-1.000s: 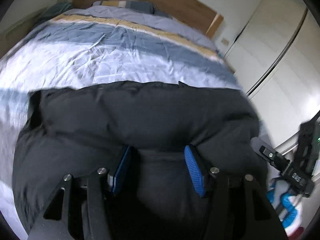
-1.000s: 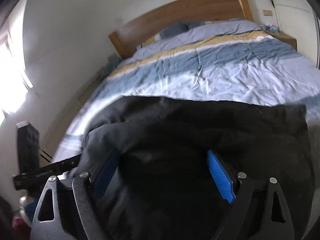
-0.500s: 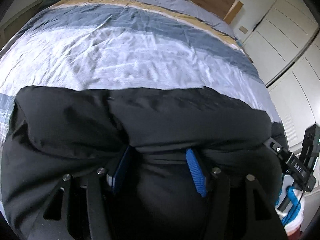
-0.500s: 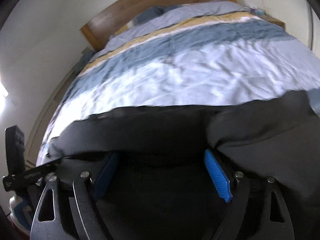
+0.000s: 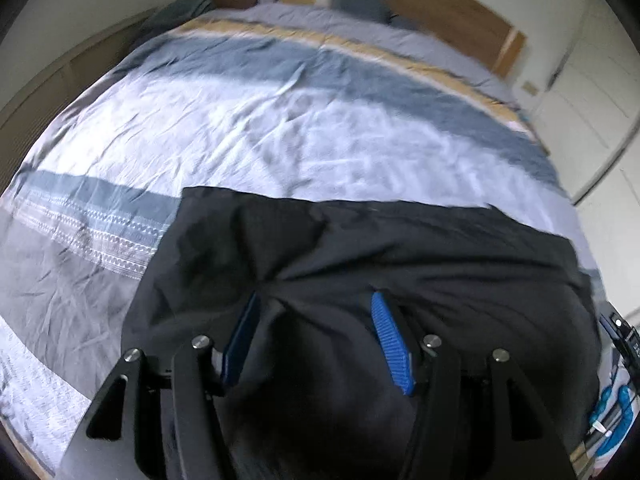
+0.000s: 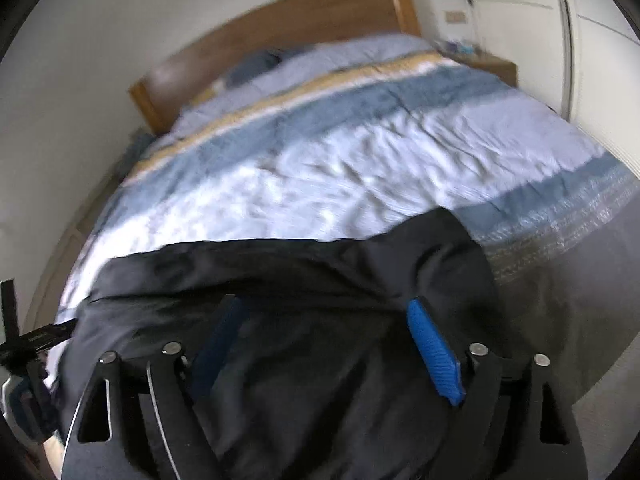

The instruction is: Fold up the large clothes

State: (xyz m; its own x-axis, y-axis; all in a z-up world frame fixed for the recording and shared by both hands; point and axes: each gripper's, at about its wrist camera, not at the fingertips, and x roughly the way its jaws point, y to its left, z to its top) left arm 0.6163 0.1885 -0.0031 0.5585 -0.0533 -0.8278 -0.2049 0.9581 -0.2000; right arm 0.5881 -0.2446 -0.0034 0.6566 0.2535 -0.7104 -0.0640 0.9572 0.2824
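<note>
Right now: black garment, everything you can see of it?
The black garment is a large, dark, matte, thick-looking piece, creased, lying across the near end of the striped duvet, far edge roughly straight. Bunched folds sit between the jaws of the left gripper and the right gripper, whose jaws are opening.

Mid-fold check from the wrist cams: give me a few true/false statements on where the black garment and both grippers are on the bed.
1. The black garment lies on the striped duvet. True.
2. The left gripper has black fabric between its fingers. True.
3. The garment reaches the headboard. False: it covers only the near end of the bed, with bare duvet beyond.
4. The right gripper hangs over bare duvet. False: black fabric fills the gap while its jaws are opening.
5. The garment is white. False: black.
</note>
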